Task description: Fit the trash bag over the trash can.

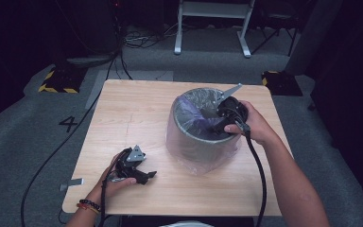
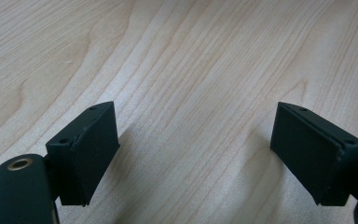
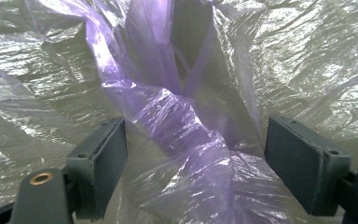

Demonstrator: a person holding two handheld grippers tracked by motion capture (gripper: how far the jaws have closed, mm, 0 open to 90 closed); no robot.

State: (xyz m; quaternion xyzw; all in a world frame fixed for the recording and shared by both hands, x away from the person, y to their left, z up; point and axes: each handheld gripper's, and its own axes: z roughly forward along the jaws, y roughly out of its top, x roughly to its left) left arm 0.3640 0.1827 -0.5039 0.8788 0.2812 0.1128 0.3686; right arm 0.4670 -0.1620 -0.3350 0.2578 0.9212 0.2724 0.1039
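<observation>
A person stands at the near edge of a light wooden table (image 1: 123,113), a two-jaw gripper in each hand. A round grey bin (image 1: 189,137) stands on the table's right half, nearer the far edge than the near one, and a translucent purple plastic bag (image 1: 191,111) lines it; the bag's skirt is folded over the rim and hangs down the outer wall to the tabletop on the near side.

The right gripper (image 1: 216,126) is held by the right hand (image 1: 255,124) over the bin's right rim, its jaws dipping into the mouth of the bin. In the right gripper view the right gripper's (image 3: 196,163) jaws are spread wide. A crumpled fold of the purple bag (image 3: 177,126) rises between them, lying close to the left jaw; whether it touches that jaw cannot be told, and the pads do not press on it. Behind the fold, creased film covers the bin's inner wall.

The left gripper (image 1: 150,175) lies low over the table near the near-left corner, well apart from the bin, held by the left hand (image 1: 111,182). In the left gripper view the left gripper's (image 2: 196,154) jaws are likewise spread wide, with bare wood grain between them.

A black cable (image 1: 257,170) trails from the right gripper toward the near edge.
</observation>
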